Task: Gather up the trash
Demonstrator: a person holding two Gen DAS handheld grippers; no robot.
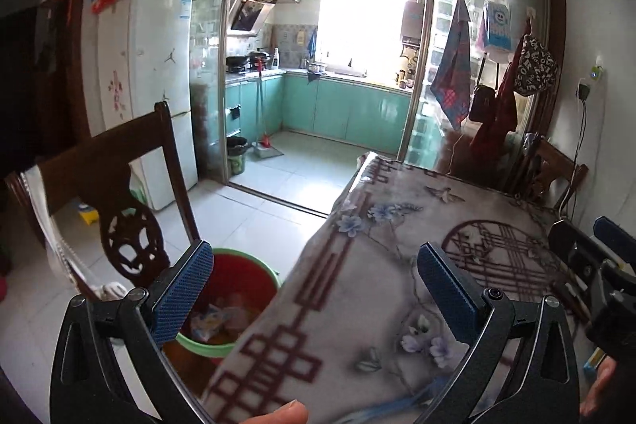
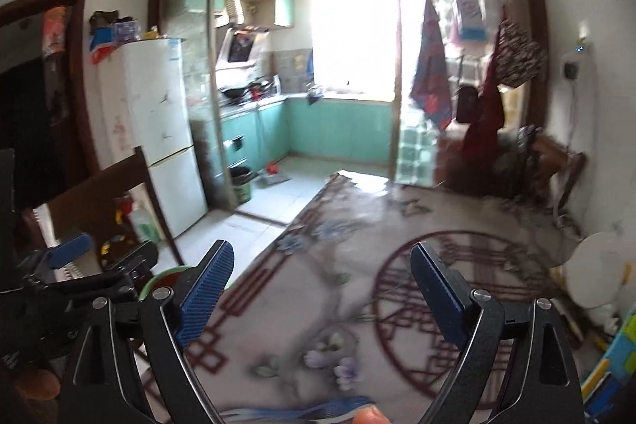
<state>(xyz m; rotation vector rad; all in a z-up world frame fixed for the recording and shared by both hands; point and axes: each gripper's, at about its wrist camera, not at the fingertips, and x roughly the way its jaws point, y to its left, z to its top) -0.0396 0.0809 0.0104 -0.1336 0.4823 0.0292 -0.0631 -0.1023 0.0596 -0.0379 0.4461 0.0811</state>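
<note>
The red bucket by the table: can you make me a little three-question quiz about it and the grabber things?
1. True or false: the red bucket with the green rim stands on the floor beside the table.
2. What lies inside the bucket: A) wrappers and scraps, B) water, C) shoes?
3. Fill in: nothing sits between the fingers of the left gripper or the right gripper, so both are ____.

Key
1. True. It sits between the wooden chair and the table edge.
2. A. Crumpled bits of packaging show in it.
3. Open. Both sets of jaws stand wide apart over the patterned tablecloth.
</note>
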